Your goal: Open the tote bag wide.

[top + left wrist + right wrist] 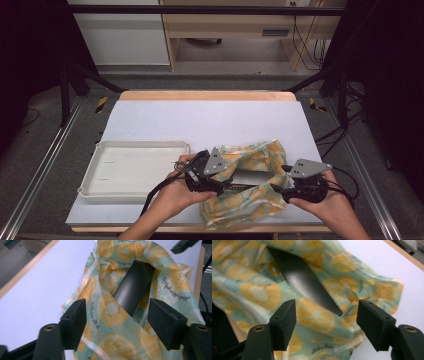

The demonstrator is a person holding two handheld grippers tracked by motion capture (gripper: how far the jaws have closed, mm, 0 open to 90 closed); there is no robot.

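High view: nearest the camera, two hands enter from below, each holding a gripper. The left gripper [226,181] and right gripper [278,184] face each other across a lemon-print cloth [250,197] on the bench [210,122]. A dark flat object [252,177] shows between them, the cloth lying around it. An empty white tray [132,170] sits beside the left gripper, on its outer side.

Left gripper view: the jaws stand well apart and press on nothing. The cloth [110,315] lies directly beneath and ahead of them; the dark object [133,287] emerges from its folds just beyond the jaw tips.

Right gripper view: the jaws likewise stand wide, empty. The cloth [312,315] spreads below and ahead, the dark object [304,281] slanting out of it.

Progress, as judged: the work appears to concern wrapping or unwrapping the object. It is partly covered; neither gripper has a hold, so a fresh grasp of the cloth comes next.
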